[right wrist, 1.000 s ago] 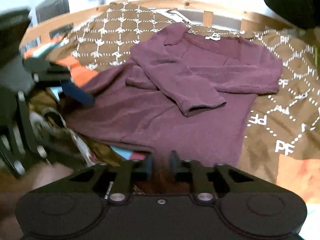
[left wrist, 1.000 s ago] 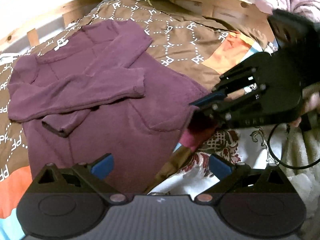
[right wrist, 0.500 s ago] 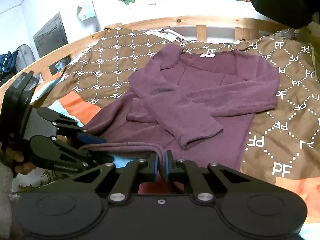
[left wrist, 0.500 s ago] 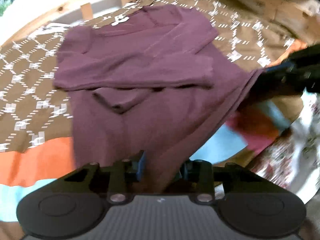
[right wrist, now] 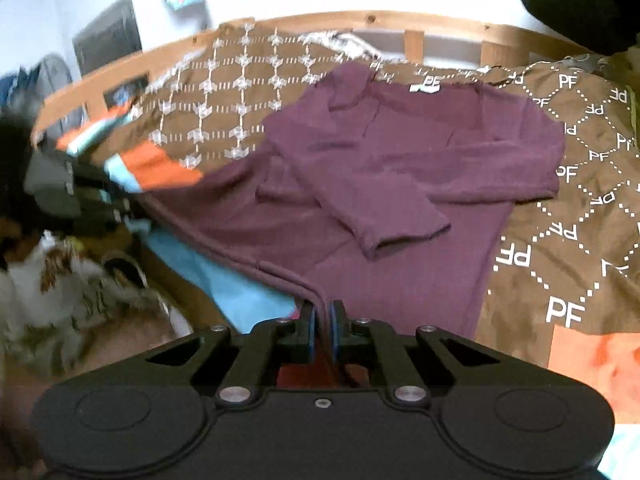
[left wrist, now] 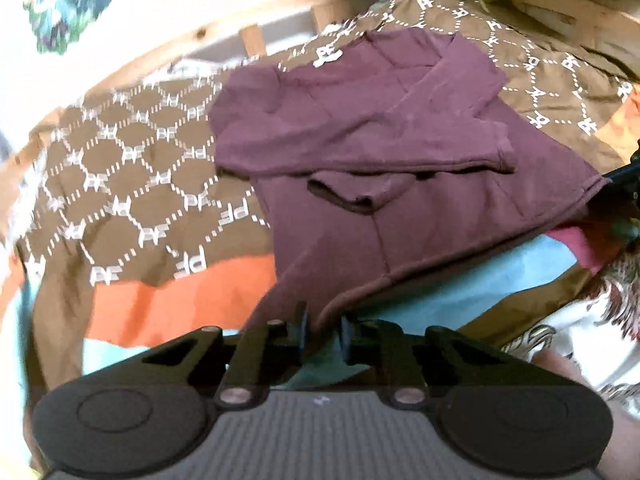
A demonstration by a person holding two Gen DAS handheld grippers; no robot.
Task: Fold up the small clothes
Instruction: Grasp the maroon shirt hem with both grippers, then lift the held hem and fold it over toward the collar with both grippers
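Gripping sweater (right wrist: 400, 168) hem: right tool (right wrist: 321, 330); left tool (left wrist: 323, 334) closing on hem.

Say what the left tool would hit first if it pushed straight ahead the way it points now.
Likely the maroon sweater itself: the left tool is closing with the bottom hem between its jaws, and the body of the garment lies straight ahead, with a folded sleeve cuff beyond. Depth is unclear through the fisheye.

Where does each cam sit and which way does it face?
Left wrist: on the left gripper, looking down its closing jaws, hem between them, across the maroon sweater; a hand shows.
Right wrist: on the right gripper, jaws pinching the hem, facing the bed rail.
Shared: sweater, patterned blanket, each other's gripper.
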